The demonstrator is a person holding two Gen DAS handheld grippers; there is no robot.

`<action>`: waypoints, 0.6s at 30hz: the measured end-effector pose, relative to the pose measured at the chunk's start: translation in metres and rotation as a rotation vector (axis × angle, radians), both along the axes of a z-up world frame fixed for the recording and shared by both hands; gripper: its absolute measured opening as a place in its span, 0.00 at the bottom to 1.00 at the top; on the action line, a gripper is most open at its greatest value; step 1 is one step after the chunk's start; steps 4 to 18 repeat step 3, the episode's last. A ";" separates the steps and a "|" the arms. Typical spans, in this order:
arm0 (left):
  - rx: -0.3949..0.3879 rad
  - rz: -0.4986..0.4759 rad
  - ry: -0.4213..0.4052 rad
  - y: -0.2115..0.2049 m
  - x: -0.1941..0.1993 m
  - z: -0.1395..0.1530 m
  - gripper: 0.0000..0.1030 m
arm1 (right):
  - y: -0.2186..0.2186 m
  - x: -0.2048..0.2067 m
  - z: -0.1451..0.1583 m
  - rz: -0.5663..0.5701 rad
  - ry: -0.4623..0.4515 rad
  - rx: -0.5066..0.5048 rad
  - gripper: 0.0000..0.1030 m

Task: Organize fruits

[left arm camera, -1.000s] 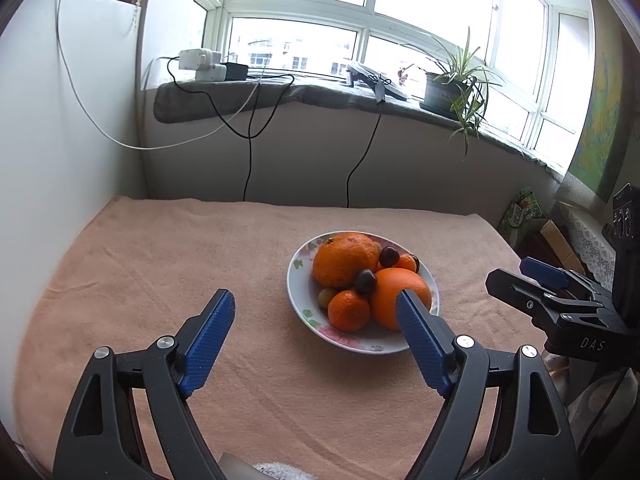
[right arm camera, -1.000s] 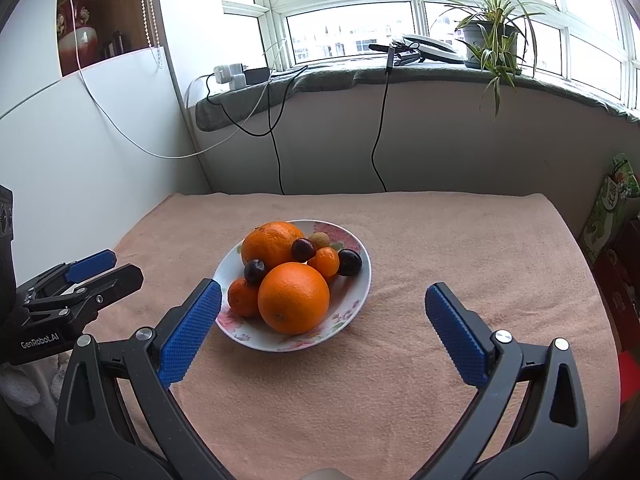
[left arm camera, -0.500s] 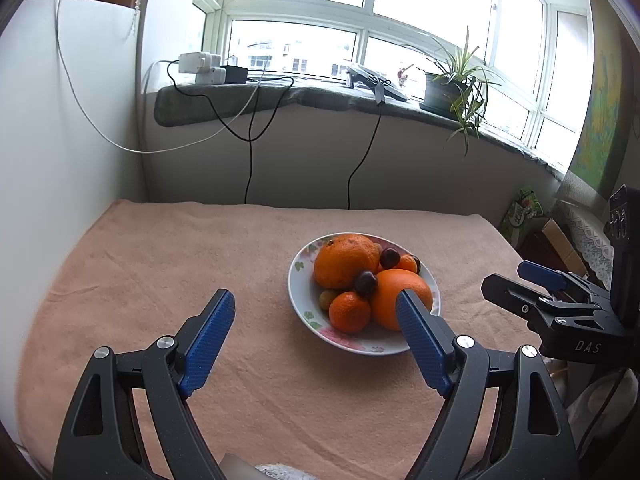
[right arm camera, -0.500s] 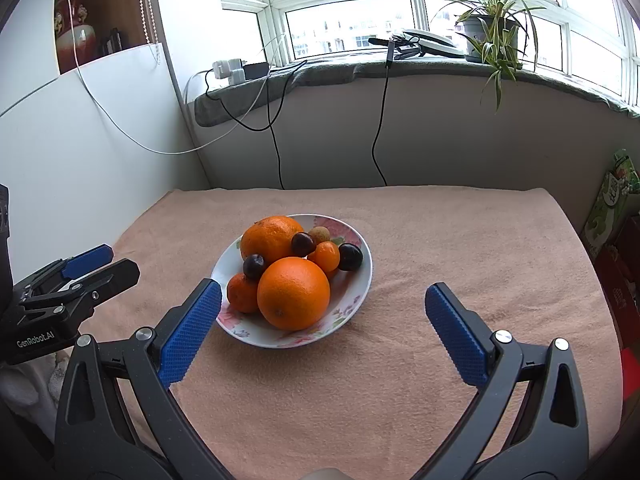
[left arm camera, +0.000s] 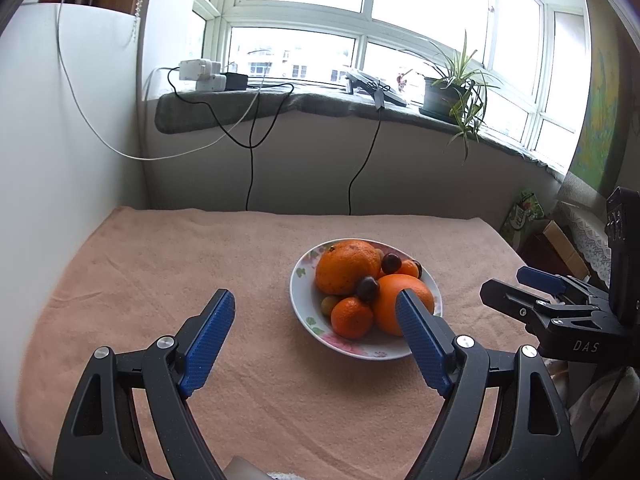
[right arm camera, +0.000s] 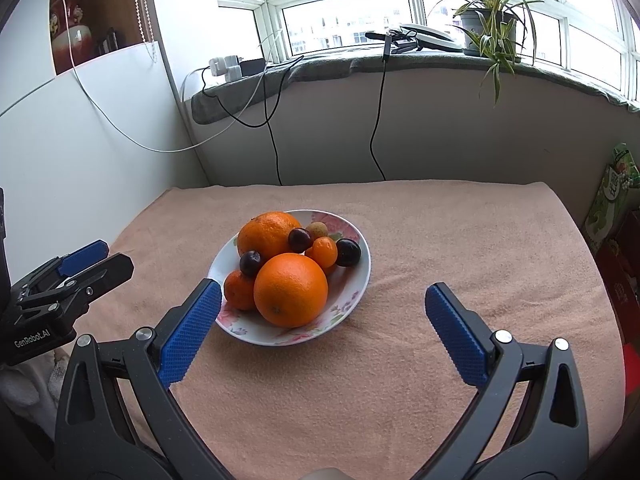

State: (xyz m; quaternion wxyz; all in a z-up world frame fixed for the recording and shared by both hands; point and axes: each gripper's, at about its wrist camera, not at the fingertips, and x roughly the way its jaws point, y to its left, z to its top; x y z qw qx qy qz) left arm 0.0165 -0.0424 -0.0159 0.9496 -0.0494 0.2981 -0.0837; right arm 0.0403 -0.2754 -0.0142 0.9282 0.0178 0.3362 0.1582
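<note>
A white flowered bowl (left arm camera: pixel 301 280) (right arm camera: pixel 362 276) stands on the pink cloth and holds two big oranges (left arm camera: pixel 346 266) (right arm camera: pixel 291 289), small mandarins (left arm camera: pixel 351 317), dark plums (right arm camera: pixel 348 252) and a small greenish fruit (left arm camera: pixel 329 304). My left gripper (left arm camera: pixel 316 312) is open and empty, above the cloth just short of the bowl's near left side. My right gripper (right arm camera: pixel 322 300) is open and empty, near the bowl's near right side. Each gripper shows from the side in the other's view, the right one (left arm camera: pixel 536 284) and the left one (right arm camera: pixel 86 260).
The pink cloth (right arm camera: pixel 460 248) covers the table up to a white wall (left arm camera: pixel 60 180) on the left and a low wall under the windowsill behind. Cables (left arm camera: pixel 252 152) hang from the sill. A potted plant (right arm camera: pixel 486 28) stands on it. Boxes (right arm camera: pixel 612 196) sit off the table's right edge.
Both grippers have drifted slightly; the bowl sits a little lower and nearer in both views. Jaws stay open and nothing was picked up.
</note>
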 end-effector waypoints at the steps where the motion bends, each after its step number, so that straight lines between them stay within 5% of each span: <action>1: 0.000 0.004 -0.003 0.000 0.000 0.000 0.80 | 0.000 0.001 -0.001 -0.002 0.002 0.000 1.00; 18: 0.004 0.008 -0.007 0.001 0.001 0.000 0.80 | 0.000 0.001 -0.002 -0.002 0.005 0.000 1.00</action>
